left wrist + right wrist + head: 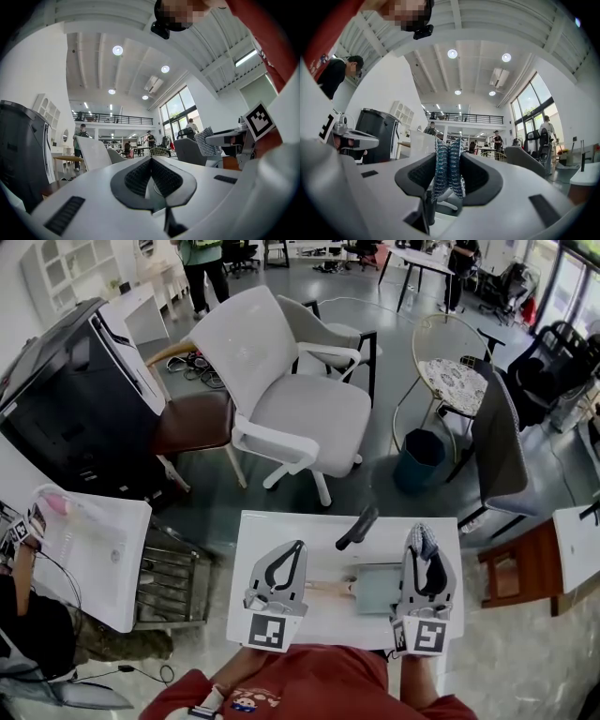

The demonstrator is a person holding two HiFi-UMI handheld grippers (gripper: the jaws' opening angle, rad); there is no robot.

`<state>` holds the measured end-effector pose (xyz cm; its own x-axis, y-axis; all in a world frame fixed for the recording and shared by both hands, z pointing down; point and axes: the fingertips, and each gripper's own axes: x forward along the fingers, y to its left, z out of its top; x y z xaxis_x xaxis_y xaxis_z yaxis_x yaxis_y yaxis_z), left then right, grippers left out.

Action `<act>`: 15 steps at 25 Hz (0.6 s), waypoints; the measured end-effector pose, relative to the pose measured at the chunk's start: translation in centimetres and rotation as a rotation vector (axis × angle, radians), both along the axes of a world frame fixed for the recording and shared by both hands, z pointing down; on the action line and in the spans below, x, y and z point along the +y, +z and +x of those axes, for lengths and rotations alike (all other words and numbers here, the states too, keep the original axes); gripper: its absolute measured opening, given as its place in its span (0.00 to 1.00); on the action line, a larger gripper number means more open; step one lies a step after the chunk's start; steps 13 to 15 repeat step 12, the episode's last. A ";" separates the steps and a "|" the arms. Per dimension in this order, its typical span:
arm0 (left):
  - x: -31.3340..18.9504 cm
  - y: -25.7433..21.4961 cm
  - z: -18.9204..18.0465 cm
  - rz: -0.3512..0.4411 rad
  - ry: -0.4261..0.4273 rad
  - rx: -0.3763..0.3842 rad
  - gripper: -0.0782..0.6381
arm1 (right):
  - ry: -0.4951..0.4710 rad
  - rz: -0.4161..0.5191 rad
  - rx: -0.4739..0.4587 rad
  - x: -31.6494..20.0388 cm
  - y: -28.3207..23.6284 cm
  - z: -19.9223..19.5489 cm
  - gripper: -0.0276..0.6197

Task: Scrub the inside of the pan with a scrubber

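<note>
Pan [378, 589] sits on the white table [255, 549], low in the head view at about 6 o'clock. It lies between my two grippers, closer to the right one. It's squarish, shallow and matte grey-green, and its pale wooden handle [328, 587] points to 9 o'clock. What shows of the inside is plain grey-green surface; the 3 o'clock edge is hidden behind my right gripper.

A black rod [357, 526] lies slanted at the pan's 12 o'clock, by the table's far edge. I can't tell what it is.

Left gripper [299, 547]: the tips are touching and hold nothing. In the left gripper view the ribbed black pads [136, 178] bow apart behind the tips, leaving a diamond-shaped gap.

Right gripper [423, 538]: clamped on the scrubber [448, 166]. The scrubber is blue-silver knitted wire mesh, squeezed into two upright folds between the ribbed black pads. In the head view the mesh pokes out at the jaw tips, at the pan's 1 o'clock. Both gripper views face the room and ceiling, not the table.

On the floor past the table:
- A dark teal round bin [419, 460] at 12 o'clock; I can't tell what's in it.
- A white swivel chair [295, 399] with a smooth moulded shell, at 11 o'clock.
</note>
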<state>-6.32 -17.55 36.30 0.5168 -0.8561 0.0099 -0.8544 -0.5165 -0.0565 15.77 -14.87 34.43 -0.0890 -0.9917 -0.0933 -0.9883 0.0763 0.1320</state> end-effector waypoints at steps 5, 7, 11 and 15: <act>0.1 0.3 0.1 -0.003 -0.001 -0.009 0.13 | 0.004 0.001 0.008 0.1 0.1 0.3 0.30; 0.1 0.2 0.1 0.000 -0.001 -0.007 0.13 | 0.007 0.001 0.016 0.1 0.1 0.4 0.30; 0.0 -0.2 -0.1 0.008 -0.003 -0.006 0.13 | 0.007 -0.004 0.022 0.2 -0.1 0.2 0.30; 0.0 -0.3 -0.2 0.010 -0.004 -0.007 0.13 | 0.006 -0.006 0.024 0.2 -0.1 0.1 0.30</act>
